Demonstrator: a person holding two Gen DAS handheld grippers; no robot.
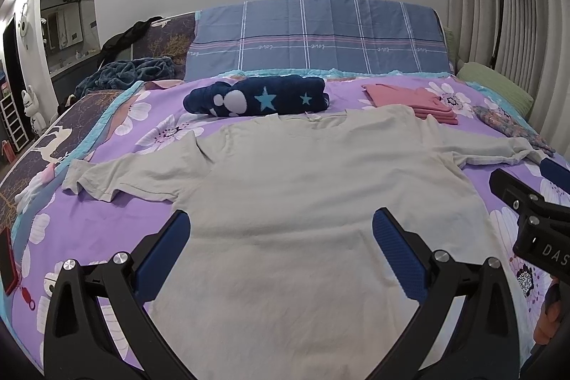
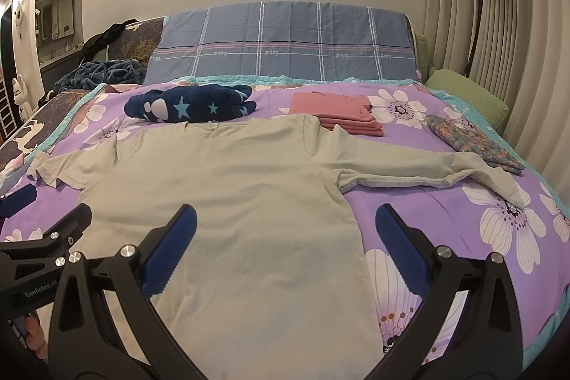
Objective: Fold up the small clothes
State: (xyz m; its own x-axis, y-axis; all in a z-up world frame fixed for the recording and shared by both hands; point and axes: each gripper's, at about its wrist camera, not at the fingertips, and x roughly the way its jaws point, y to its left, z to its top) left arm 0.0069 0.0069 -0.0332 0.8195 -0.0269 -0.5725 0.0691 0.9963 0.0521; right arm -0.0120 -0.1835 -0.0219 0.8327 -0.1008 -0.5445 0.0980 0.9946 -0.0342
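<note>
A pale grey-green T-shirt [image 1: 285, 187] lies spread flat on the purple flowered bedspread [image 1: 149, 134], collar away from me, both sleeves out to the sides. It also shows in the right wrist view [image 2: 228, 187]. My left gripper [image 1: 281, 230] is open and empty above the shirt's lower body. My right gripper [image 2: 286, 223] is open and empty above the shirt's right side edge; its left finger is over the cloth and its right finger over the bedspread [image 2: 445, 212]. The right gripper's body [image 1: 534, 216] shows at the right edge of the left wrist view.
A folded navy star-print garment [image 1: 256, 98] and a folded pink stack [image 1: 409, 98] lie beyond the collar. A patterned folded cloth [image 2: 473, 141] lies by the right sleeve. A red phone [image 1: 7, 259] lies at the left. Plaid pillow [image 1: 313, 34] and green pillow [image 1: 495, 81] behind.
</note>
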